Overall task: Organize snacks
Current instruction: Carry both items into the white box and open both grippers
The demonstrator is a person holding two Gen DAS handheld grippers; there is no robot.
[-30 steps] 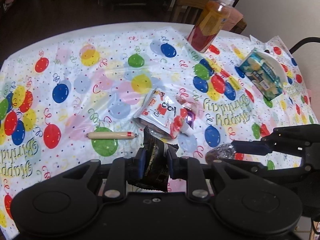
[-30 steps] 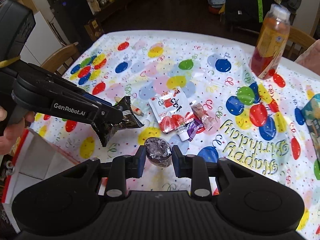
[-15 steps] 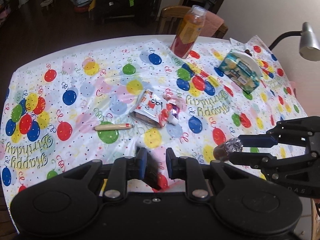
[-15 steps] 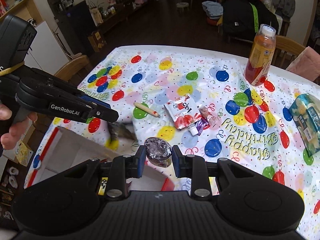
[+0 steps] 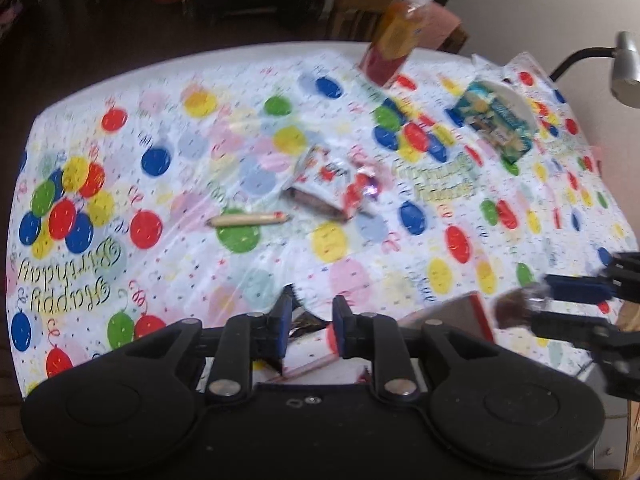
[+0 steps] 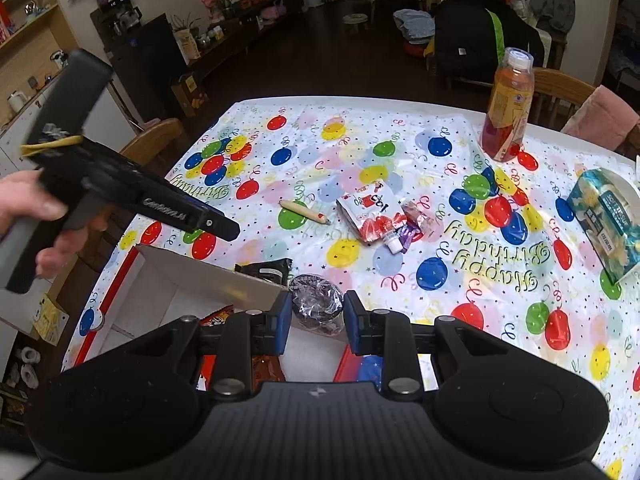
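Over the box (image 6: 208, 276), right gripper (image 6: 314, 316) clamps a foil-wrapped snack (image 6: 316, 300); left gripper (image 5: 308, 320) gapes empty.

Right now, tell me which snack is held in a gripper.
The foil-wrapped snack, clamped in the right gripper. The black packet and the red-and-white pouch lie loose, with no fingers on them.

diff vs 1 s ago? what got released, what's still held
The left gripper let go of the black snack packet, which now lies by the box flap; its jaws stand open. Both grippers pulled back toward the box. The right gripper still clamps the foil-wrapped snack. Pouch, pencil and bottle unmoved.
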